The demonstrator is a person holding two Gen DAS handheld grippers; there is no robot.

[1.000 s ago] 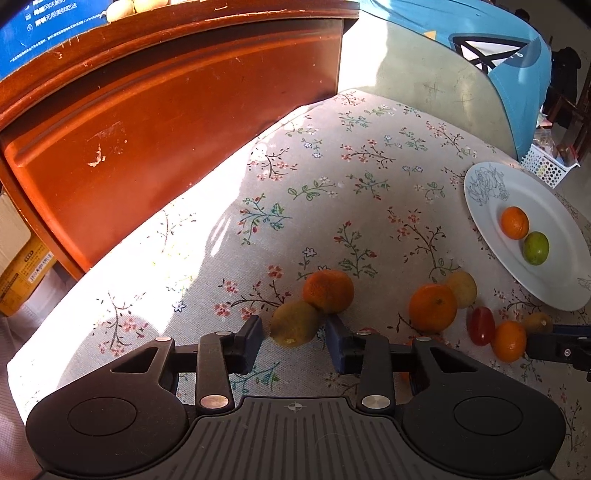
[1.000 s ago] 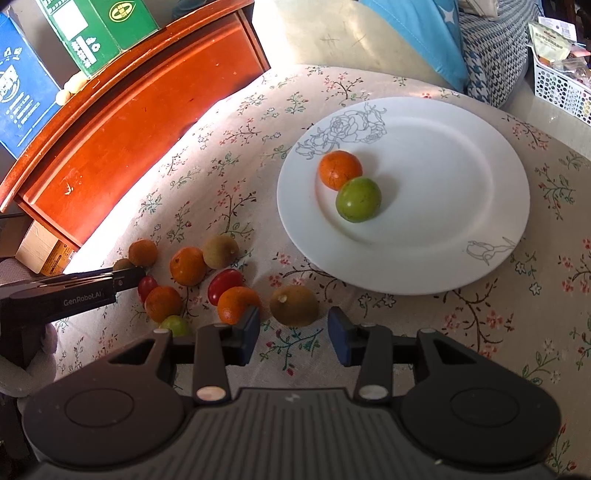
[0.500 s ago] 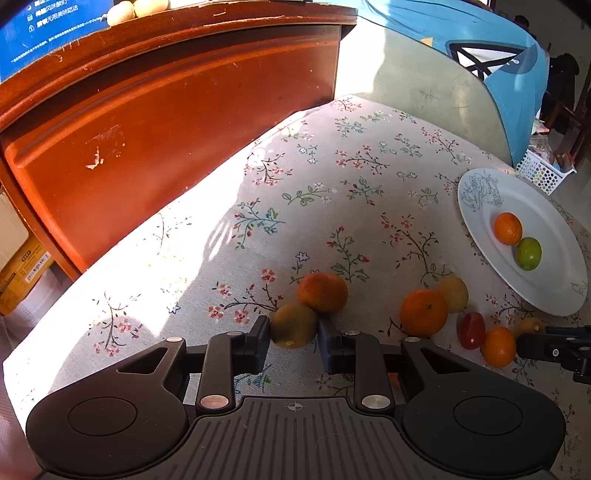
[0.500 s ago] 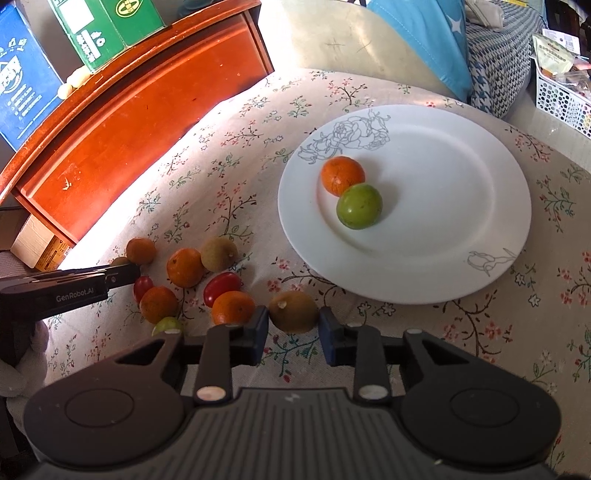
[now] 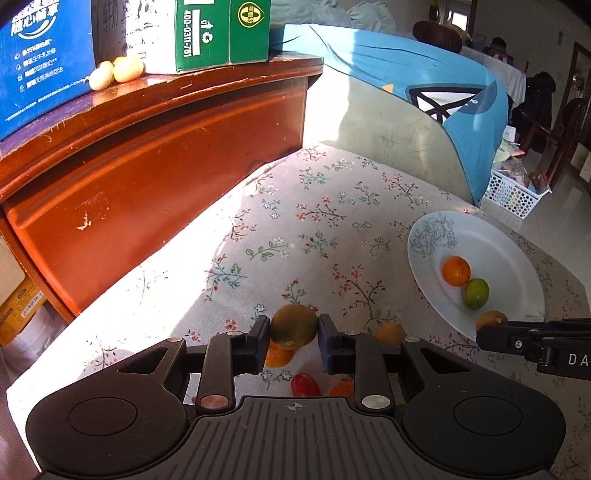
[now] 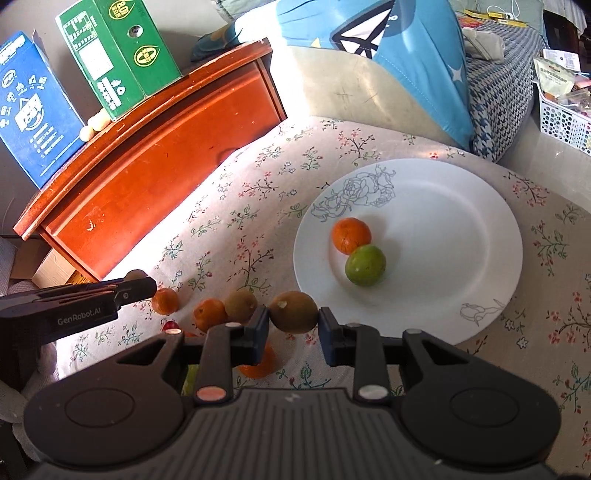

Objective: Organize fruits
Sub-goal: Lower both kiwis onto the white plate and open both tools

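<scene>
My left gripper [image 5: 293,334] is shut on a brown kiwi [image 5: 293,325], held a little above the flowered cloth. My right gripper [image 6: 292,320] is shut on a second kiwi [image 6: 293,311] near the front rim of the white plate [image 6: 461,236]. On the plate lie an orange [image 6: 351,235] and a green fruit [image 6: 365,264]. Loose on the cloth are oranges [image 6: 209,313], another kiwi [image 6: 241,305] and a red tomato [image 5: 304,384]. In the left wrist view the right gripper [image 5: 491,330] shows with its kiwi [image 5: 490,318] at the plate's edge [image 5: 480,236].
A red-brown wooden cabinet [image 5: 147,166] stands along the left with a blue box [image 5: 40,55] and a green box [image 5: 221,33] on top. A blue cushion [image 6: 406,55] lies behind the table. A white basket [image 5: 513,195] sits at the far right.
Both grippers closed on their kiwis and lifted them off the cloth. The views tilted up, showing more of the cabinet top and boxes.
</scene>
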